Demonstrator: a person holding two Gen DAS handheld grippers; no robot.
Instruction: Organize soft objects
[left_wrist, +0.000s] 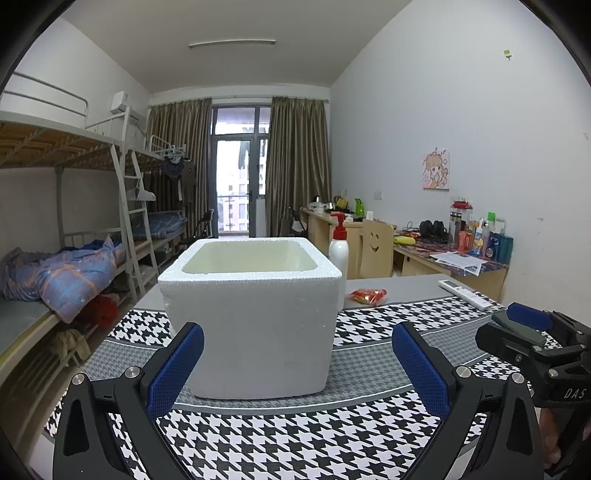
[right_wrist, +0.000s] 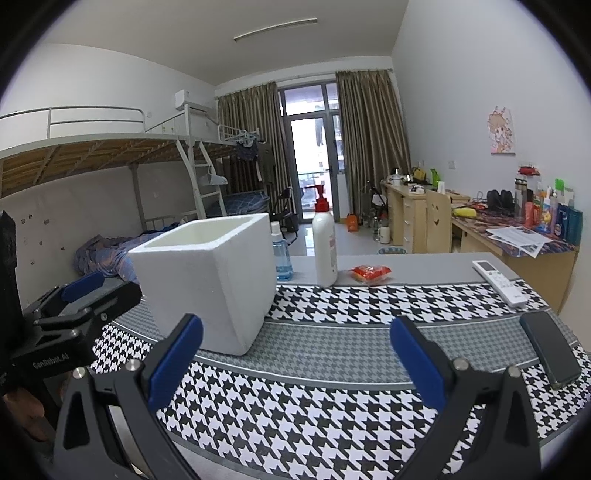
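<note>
Both the left gripper (left_wrist: 297, 363) and right gripper (right_wrist: 295, 360) hover spread wide, empty. The foam box (left_wrist: 255, 317) sits mid-tabletop, likely the bin; the red packet (right_wrist: 370, 274) lies near the far edge.

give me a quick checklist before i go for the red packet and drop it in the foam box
1. Left gripper open and empty: ok, fingers spread wide with the foam box straight ahead.
2. Right gripper open and empty: ok, nothing between its fingers.
3. Box upright with open top: ok; the part of the inside that shows looks bare, the bottom is hidden.
4. Red packet reachable: ok, it lies flat on the grey table beyond the patterned cloth, right of the pump bottle.
5. Path clear: cannot tell fully; the pump bottle stands close beside the packet, and the remote and dark phone lie further right.
</note>
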